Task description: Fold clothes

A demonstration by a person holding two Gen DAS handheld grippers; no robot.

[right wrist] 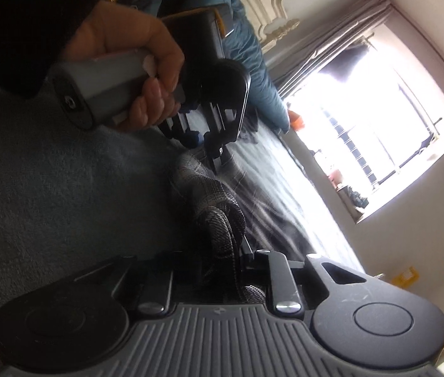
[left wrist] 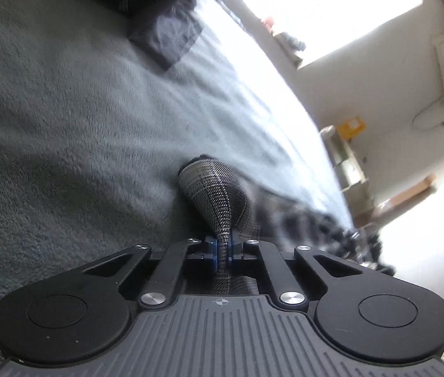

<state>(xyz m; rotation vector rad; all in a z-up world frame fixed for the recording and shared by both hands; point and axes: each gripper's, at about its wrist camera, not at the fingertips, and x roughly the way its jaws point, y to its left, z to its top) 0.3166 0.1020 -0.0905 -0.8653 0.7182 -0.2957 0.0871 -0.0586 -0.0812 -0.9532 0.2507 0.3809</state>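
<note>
A grey checked garment (left wrist: pixel 215 194) lies bunched on the grey fleece blanket (left wrist: pixel 64 125). In the left wrist view a narrow fold of it runs between the blue pads of my left gripper (left wrist: pixel 222 248), which is shut on it. In the right wrist view the same checked garment (right wrist: pixel 219 207) rises in a thick roll into my right gripper (right wrist: pixel 231 260), whose jaws are closed around the cloth. Further along the garment a person's hand (right wrist: pixel 134 47) holds the left gripper (right wrist: pixel 217 160), its tips down at the cloth.
A dark garment (left wrist: pixel 168 37) lies on the blanket farther off, with more dark clothes behind it. Blue bedding (right wrist: pixel 253 62) is heaped by the headboard. A bright window (right wrist: pixel 379 125) and a shelf with boxes (left wrist: pixel 344 157) stand past the bed's far edge.
</note>
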